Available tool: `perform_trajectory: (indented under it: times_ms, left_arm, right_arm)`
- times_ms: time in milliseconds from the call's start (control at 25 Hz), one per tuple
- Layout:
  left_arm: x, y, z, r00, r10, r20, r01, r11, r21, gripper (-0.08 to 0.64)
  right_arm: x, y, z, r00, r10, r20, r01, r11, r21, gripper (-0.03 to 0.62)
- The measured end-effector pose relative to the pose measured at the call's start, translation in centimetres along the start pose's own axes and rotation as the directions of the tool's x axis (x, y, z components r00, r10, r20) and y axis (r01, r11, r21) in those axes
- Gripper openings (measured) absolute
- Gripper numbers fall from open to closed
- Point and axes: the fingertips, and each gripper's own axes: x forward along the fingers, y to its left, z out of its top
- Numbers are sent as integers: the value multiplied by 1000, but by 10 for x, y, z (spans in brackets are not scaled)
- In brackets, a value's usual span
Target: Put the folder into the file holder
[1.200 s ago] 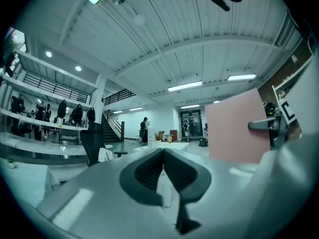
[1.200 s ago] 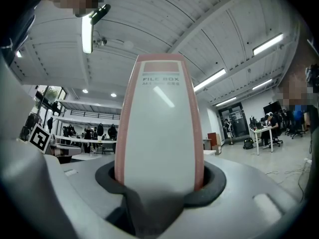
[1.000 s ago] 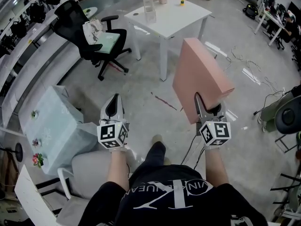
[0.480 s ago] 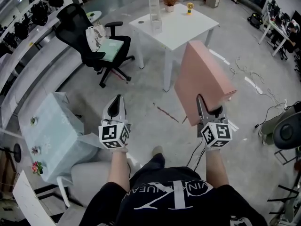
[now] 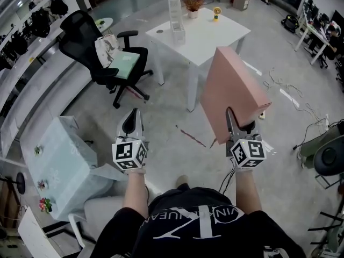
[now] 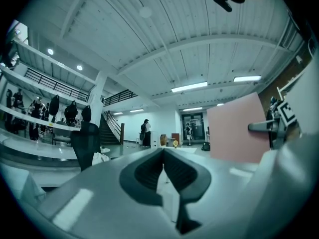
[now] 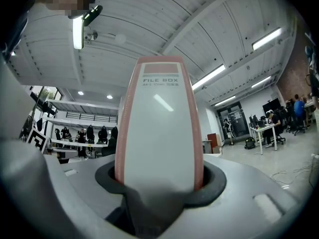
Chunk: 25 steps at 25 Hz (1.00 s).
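The pink folder (image 5: 232,90) is a box file that stands upright on its lower edge in my right gripper (image 5: 238,122), which is shut on it. In the right gripper view its grey spine (image 7: 159,128) fills the space between the jaws of the right gripper (image 7: 159,180). My left gripper (image 5: 130,118) hovers level beside it, shut and empty; its pads meet in the left gripper view (image 6: 163,156), where the folder (image 6: 234,128) shows to the right. The clear file holder (image 5: 176,19) stands on the white table (image 5: 215,34) ahead.
A black office chair (image 5: 107,58) with a bag on it stands left of the table. A pale blue covered box (image 5: 62,160) sits at the lower left. A small plant (image 5: 193,3) and a yellow object (image 5: 216,11) are on the table. Cables (image 5: 290,90) lie on the floor at right.
Both grippers and the folder have advanced toward the white table, which now sits lower and nearer in the head view. The grip on the folder is unchanged.
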Motion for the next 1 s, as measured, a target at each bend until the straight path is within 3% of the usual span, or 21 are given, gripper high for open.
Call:
perform_trajectory:
  times_ms: [320, 1000]
  left_arm:
    - [34, 11, -1, 999, -36, 2, 36, 999, 19, 0]
    - [36, 35, -32, 998, -22, -53, 21, 999, -26, 0]
  right_arm:
    - [30, 0, -7, 1000, -22, 11, 22, 1000, 17, 285]
    - [48, 13, -23, 999, -20, -44, 21, 1000, 17, 285]
